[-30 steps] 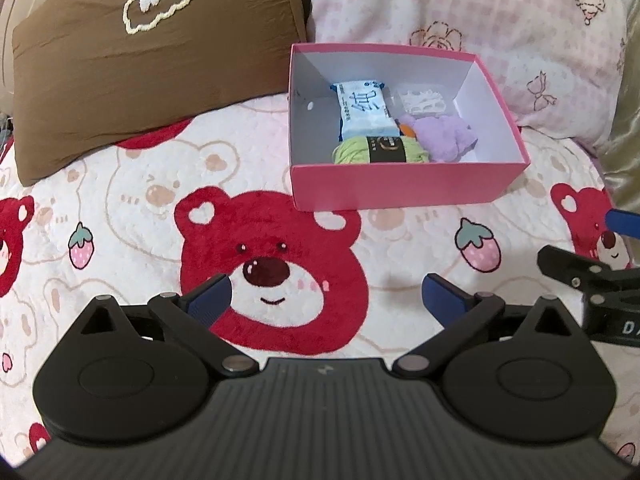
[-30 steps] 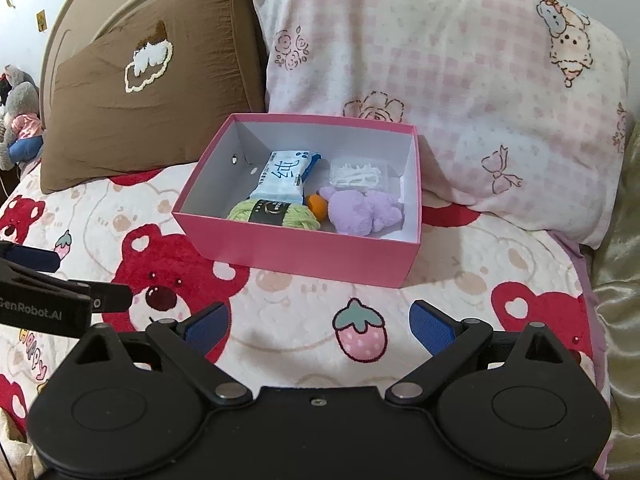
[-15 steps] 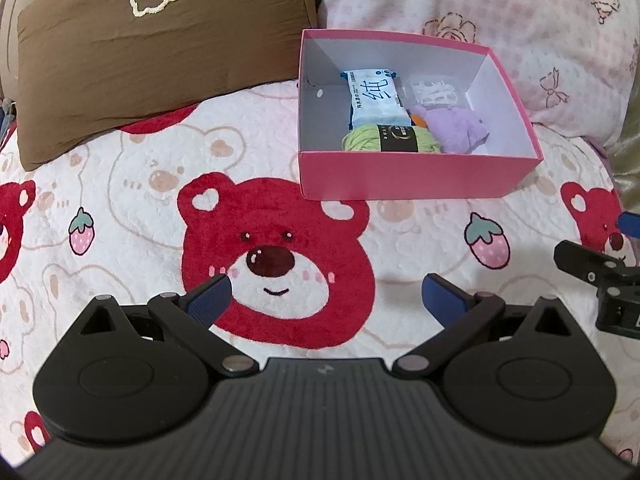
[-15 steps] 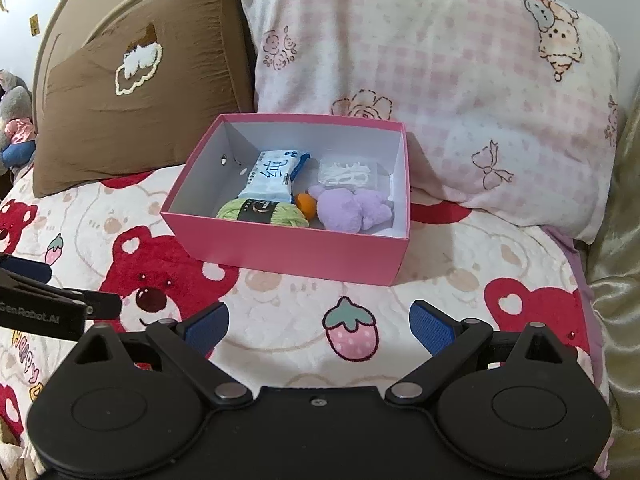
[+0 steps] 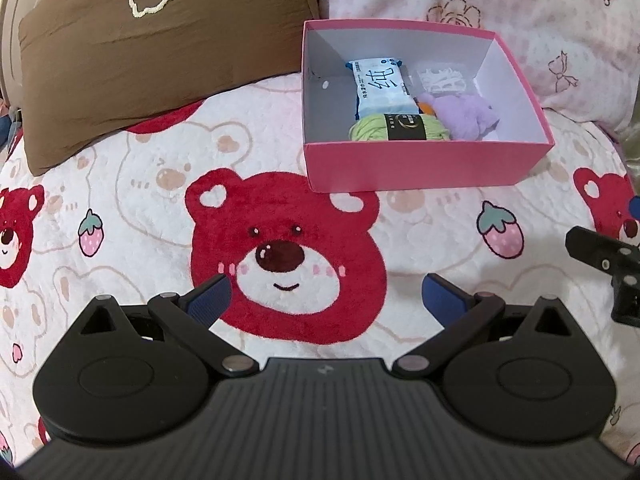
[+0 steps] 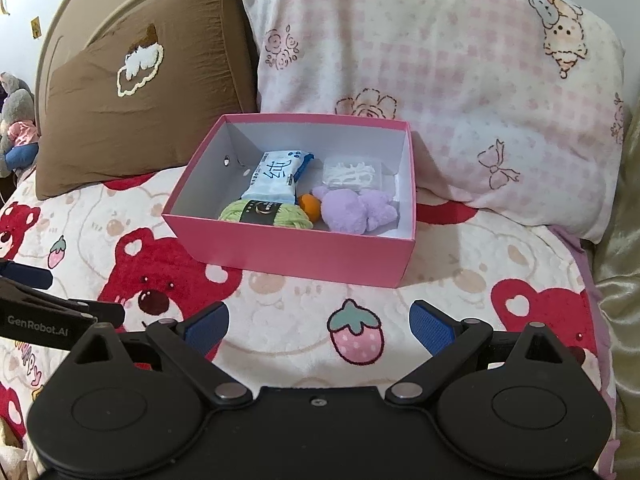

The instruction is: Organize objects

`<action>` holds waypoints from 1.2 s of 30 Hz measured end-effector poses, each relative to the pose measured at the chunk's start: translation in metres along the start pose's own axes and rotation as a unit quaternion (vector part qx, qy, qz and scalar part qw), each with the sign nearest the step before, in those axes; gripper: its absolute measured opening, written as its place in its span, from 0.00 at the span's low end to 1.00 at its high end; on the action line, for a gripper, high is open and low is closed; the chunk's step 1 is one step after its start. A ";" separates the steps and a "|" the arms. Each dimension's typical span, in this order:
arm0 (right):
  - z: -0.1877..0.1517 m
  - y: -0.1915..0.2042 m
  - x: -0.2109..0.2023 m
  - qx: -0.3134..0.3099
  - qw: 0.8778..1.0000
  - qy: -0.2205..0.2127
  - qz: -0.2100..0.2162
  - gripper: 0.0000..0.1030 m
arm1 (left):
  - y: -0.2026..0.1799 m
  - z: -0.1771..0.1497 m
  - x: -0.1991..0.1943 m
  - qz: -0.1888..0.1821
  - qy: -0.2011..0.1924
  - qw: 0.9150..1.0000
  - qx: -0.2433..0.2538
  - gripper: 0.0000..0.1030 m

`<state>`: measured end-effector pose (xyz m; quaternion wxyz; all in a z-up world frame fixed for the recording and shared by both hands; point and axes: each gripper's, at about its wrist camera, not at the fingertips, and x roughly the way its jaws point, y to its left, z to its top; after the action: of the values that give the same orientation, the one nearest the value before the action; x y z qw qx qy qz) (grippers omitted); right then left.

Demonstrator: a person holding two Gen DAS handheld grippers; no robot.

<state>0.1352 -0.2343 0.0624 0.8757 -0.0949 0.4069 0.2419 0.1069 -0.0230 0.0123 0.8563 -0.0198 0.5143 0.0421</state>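
A pink box (image 5: 424, 166) (image 6: 296, 254) sits open on the bear-print blanket. Inside lie a blue tissue pack (image 5: 380, 90) (image 6: 276, 178), a green yarn skein (image 5: 398, 127) (image 6: 266, 212), a purple plush (image 5: 464, 116) (image 6: 352, 210), a small orange ball (image 6: 310, 205) and a clear case of white picks (image 5: 442, 78) (image 6: 352, 170). My left gripper (image 5: 324, 300) is open and empty, held back from the box over a red bear face. My right gripper (image 6: 320, 326) is open and empty, in front of the box.
A brown pillow (image 5: 160, 52) (image 6: 136, 108) and a pink checked pillow (image 5: 540, 28) (image 6: 440, 80) lean behind the box. The blanket (image 5: 132, 208) covers the bed. A plush toy (image 6: 16, 128) sits far left. A gold cover (image 6: 620, 280) lies at the right edge.
Both grippers have drawn back and away from the box, which now looks smaller and farther off in both views. Both stay open and empty.
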 end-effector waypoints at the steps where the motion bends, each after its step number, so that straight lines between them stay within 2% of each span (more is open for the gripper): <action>1: -0.001 0.000 -0.001 0.001 1.000 0.000 0.000 0.96 | 0.000 0.000 0.000 -0.001 -0.001 1.000 0.000 1.00; 11: 0.000 -0.005 -0.011 0.007 1.000 -0.002 -0.006 0.96 | 0.006 0.001 -0.002 0.002 -0.001 1.000 -0.018 1.00; 36: -0.003 -0.001 -0.024 0.004 1.000 0.004 -0.018 0.96 | 0.010 -0.003 -0.009 0.002 0.002 1.000 -0.004 1.00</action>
<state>0.1210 -0.2447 0.0783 0.8789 -0.0994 0.4093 0.2239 0.0998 -0.0138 0.0188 0.8550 -0.0229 0.5162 0.0456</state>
